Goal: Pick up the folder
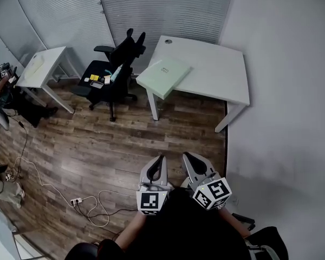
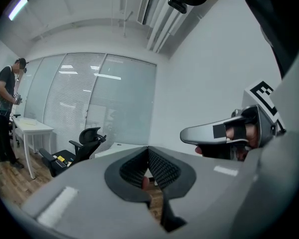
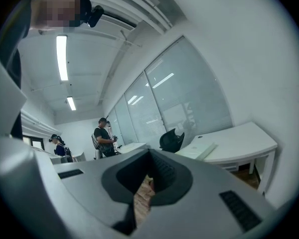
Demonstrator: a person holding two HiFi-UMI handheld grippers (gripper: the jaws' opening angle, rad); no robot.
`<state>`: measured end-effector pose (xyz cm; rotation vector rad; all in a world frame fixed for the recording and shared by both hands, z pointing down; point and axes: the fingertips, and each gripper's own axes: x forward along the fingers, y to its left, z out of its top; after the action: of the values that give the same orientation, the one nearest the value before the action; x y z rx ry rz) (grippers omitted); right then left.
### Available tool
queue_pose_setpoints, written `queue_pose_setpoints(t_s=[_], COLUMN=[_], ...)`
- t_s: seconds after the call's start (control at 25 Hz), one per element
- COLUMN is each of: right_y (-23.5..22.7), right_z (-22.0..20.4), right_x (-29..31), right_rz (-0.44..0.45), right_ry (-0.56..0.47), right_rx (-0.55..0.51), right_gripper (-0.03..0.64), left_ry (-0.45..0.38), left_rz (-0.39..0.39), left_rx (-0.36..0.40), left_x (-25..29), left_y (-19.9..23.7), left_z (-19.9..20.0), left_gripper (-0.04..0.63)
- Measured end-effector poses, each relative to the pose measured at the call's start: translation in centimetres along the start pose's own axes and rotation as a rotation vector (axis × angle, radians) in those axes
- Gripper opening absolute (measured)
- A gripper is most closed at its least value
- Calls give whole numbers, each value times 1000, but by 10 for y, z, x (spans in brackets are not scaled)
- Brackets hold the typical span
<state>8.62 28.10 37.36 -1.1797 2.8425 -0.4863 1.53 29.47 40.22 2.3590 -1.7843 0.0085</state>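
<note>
The pale green folder (image 1: 163, 76) lies on the left end of a white desk (image 1: 211, 72), with its near corner over the desk's edge. The right gripper view also has the folder (image 3: 202, 150), flat on that desk (image 3: 241, 143). Both grippers are held close to the person's body, far from the desk, over the wood floor. My left gripper (image 1: 162, 159) is shut with nothing in it, and its jaws (image 2: 148, 152) meet at the tip. My right gripper (image 1: 186, 156) is beside it, also shut and empty (image 3: 149, 152). In the left gripper view the right gripper (image 2: 224, 131) shows at the right.
A black office chair (image 1: 116, 64) with small items on its seat stands left of the desk. A second white table (image 1: 40, 69) is at the far left, with a person (image 1: 2, 88) beside it. Cables and a power strip (image 1: 76, 201) lie on the floor. Two people (image 3: 103, 137) stand in the background.
</note>
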Motion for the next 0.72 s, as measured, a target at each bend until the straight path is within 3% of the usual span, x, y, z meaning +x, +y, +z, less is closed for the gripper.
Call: queue_pose_setpoints(t_s=[0.44, 0.72], right_y=[-8, -31], right_z=[-4, 5], right_x=[12, 49], right_rz=[-36, -22], right_ry=[8, 4], right_rx=[-9, -15], right_gripper=[2, 2], left_ry=[19, 18], left_rz=[17, 72], left_rx=[-15, -4], left_x=[7, 36], left_y=[15, 40], left_z=[-6, 0], left_gripper=[5, 5])
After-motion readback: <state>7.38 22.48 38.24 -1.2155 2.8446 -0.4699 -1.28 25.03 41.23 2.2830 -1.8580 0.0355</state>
